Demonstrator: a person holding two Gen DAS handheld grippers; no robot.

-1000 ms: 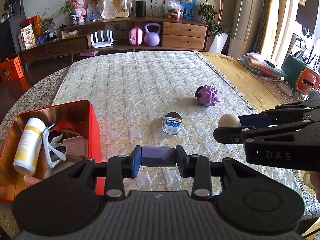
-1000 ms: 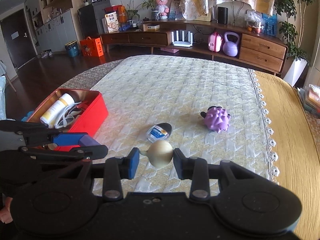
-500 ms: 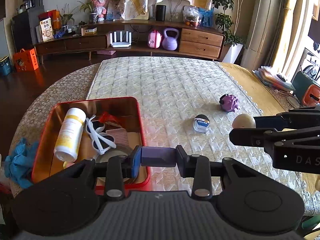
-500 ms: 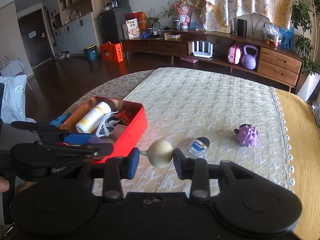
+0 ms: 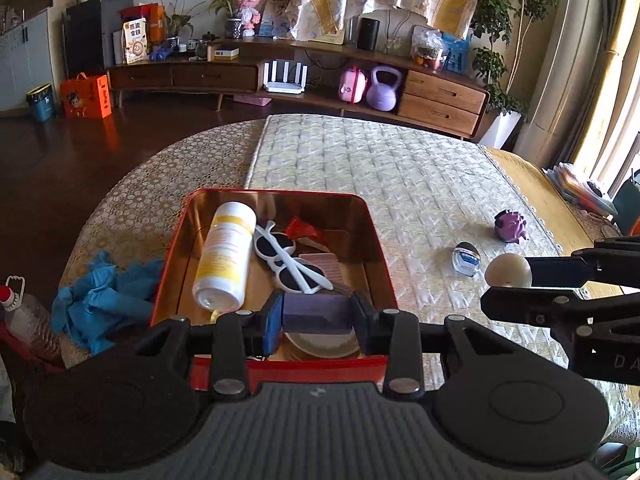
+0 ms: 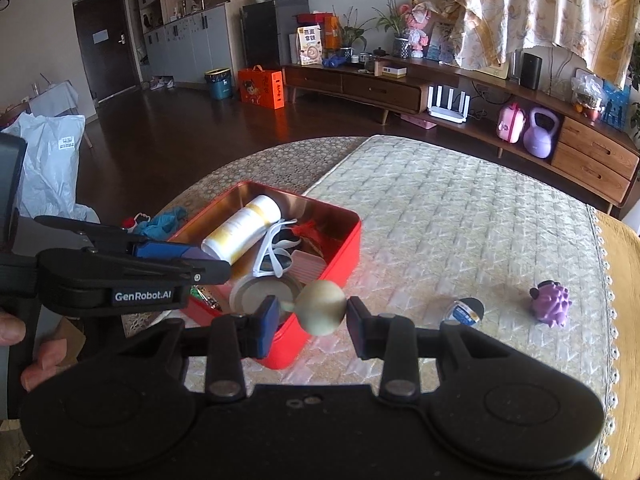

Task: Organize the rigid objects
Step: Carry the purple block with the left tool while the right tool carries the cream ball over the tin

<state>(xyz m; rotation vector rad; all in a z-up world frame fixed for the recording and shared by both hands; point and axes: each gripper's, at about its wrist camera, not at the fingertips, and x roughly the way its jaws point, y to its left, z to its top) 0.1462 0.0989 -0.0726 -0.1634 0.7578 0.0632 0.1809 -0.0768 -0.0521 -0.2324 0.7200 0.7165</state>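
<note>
The counter (image 5: 420,184) is round, covered by a patterned cloth with a cream quilted mat laid across its middle. On its left portion sits a red tin box (image 5: 376,240), open-topped, with a gold interior. Inside the box lie a white and yellow bottle (image 5: 226,256) on its side, white-framed sunglasses (image 5: 286,258) just beside it, a red item behind them, a pink ribbed piece and a round gold-rimmed disc at the near end. A crumpled blue cloth (image 5: 104,296) lies on the counter left of the box.

The left claw (image 5: 318,322) is closed on a purple block (image 5: 316,314), both pads pressed against its ends; the block is held above the near end of the box. In the right wrist view the same claw (image 6: 184,258) appears from the side over the box's near left corner, with fingers of a hand (image 6: 36,364) visible below it.

The right claw (image 6: 312,316) is clamped on a cream ball (image 6: 321,307) with a short stem, held just beside the box's right wall, above the near corner and the mat.

Two items rest on the mat, well apart from the box: a purple spiky toy (image 6: 551,303) towards the right edge, and a small clear container with a blue label (image 6: 464,311) near it.
</note>
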